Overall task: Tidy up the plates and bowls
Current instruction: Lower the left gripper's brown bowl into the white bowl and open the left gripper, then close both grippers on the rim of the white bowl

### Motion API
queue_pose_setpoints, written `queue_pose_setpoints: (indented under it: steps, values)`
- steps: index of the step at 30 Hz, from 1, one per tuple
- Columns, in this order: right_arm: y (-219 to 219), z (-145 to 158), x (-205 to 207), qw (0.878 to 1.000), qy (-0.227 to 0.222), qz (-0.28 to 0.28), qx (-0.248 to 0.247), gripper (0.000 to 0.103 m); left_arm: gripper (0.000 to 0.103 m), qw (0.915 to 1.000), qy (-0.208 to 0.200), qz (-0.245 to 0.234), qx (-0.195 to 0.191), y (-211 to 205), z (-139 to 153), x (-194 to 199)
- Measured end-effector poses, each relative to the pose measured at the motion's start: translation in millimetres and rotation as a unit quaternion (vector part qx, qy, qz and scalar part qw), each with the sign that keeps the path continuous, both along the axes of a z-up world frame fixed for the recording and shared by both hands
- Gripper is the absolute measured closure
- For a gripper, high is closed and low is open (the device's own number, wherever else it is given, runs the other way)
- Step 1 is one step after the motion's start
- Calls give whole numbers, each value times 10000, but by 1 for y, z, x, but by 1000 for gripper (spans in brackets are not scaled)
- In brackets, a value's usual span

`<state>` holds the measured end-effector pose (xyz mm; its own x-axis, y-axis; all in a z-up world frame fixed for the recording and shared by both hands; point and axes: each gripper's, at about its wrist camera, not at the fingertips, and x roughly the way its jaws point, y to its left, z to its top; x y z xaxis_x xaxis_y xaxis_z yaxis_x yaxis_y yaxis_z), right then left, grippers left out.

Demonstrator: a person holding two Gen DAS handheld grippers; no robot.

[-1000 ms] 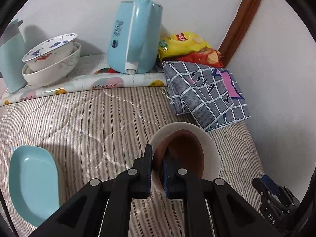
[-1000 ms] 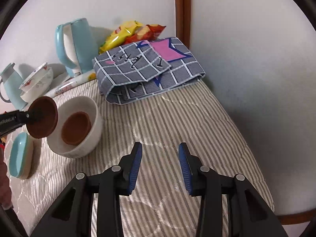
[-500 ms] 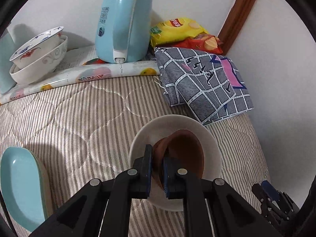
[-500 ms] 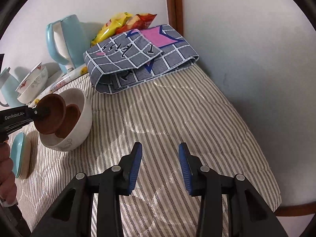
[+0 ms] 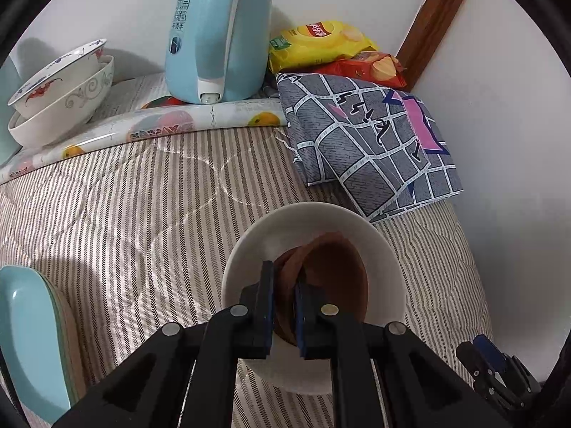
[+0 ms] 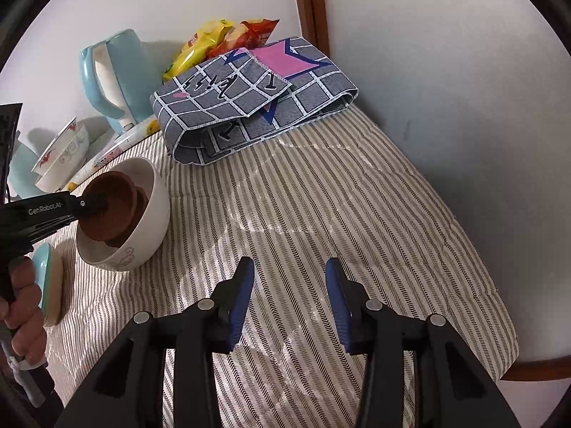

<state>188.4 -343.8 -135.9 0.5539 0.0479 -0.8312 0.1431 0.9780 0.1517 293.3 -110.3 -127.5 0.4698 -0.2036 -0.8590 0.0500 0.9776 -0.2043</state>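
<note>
My left gripper (image 5: 283, 267) is shut on the rim of a small brown bowl (image 5: 335, 278). It holds the bowl tilted inside a large white bowl (image 5: 303, 214) on the striped quilt. The right wrist view shows the brown bowl (image 6: 110, 203) lying over a second brown bowl (image 6: 144, 201) in the white bowl (image 6: 150, 224), with the left gripper (image 6: 96, 204) coming in from the left. My right gripper (image 6: 289, 267) hovers over bare quilt, its jaws opening with nothing between them.
A teal plate (image 5: 25, 339) lies at the left. Two stacked patterned bowls (image 5: 60, 96) and a teal kettle (image 5: 221, 32) stand on a mat at the back. A folded grey checked cloth (image 5: 367, 142) and snack bags (image 5: 321, 46) fill the corner by the walls.
The left gripper has carried the brown bowl down into the white bowl, onto the other brown bowl. The right gripper's view has rolled slightly and its jaws stand a little wider.
</note>
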Motion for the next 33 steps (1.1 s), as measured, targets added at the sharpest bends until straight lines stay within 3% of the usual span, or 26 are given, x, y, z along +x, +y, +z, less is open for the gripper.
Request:
queue_pose_setpoints:
  steps: [15,17,18,20,33]
  values:
    - [5,-2,-2,10000,82,18,-6,62,92,9998,97,-30,-178,3,-7,4]
    - [7,-2,-1,10000,83,45,-10,62,88,9998,124,-54,-160,3,-7,3]
    - [8,-1,-1,9999,79,65,-15,62,81,9998,153,-81,-126,3,-7,4]
    - [11,-1,0,9999,82,108,-44,61,80,9996,169,-145,-163,3,-6,2]
    - [44,12,16,9985,-107,516,-136,61,80,9999,-128,-86,-51,18,18,-9]
